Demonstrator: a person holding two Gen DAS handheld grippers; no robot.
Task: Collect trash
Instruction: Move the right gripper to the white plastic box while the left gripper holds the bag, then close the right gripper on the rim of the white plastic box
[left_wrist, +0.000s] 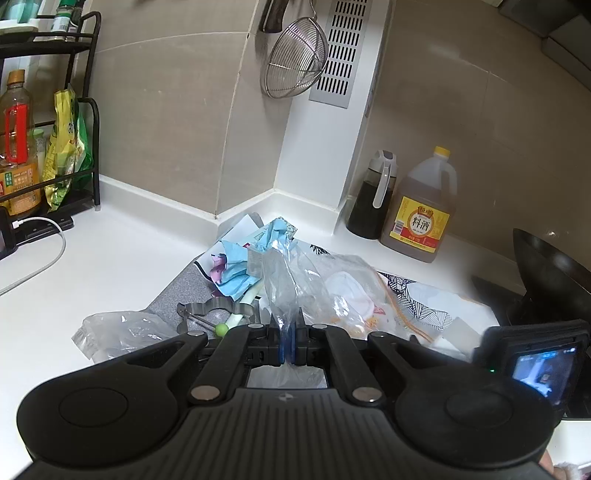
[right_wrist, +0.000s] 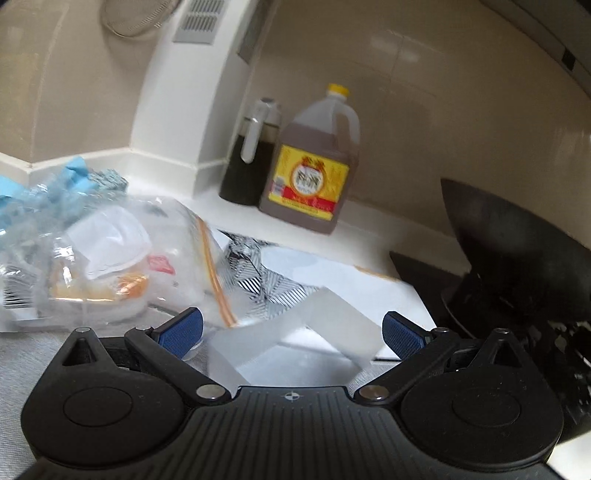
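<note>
My left gripper (left_wrist: 290, 341) is shut on the rim of a clear plastic bag (left_wrist: 314, 284) that holds white wrappers and orange scraps. The same clear plastic bag (right_wrist: 110, 254) lies at the left of the right wrist view. Crumpled blue paper (left_wrist: 255, 254) sits behind the bag, with a green onion stalk (left_wrist: 236, 314) beside it. My right gripper (right_wrist: 291, 336) is open, its blue pads (right_wrist: 181, 332) wide apart over a folded translucent white strip (right_wrist: 295, 332) lying on patterned paper (right_wrist: 266, 280).
A cooking-wine jug (left_wrist: 421, 214) and a dark sauce bottle (left_wrist: 373, 195) stand by the wall. A black wok (right_wrist: 517, 251) is at the right. A rack with bottles (left_wrist: 22, 147) and a white cable (left_wrist: 44, 254) sit left. Another clear bag (left_wrist: 114, 332) lies near left.
</note>
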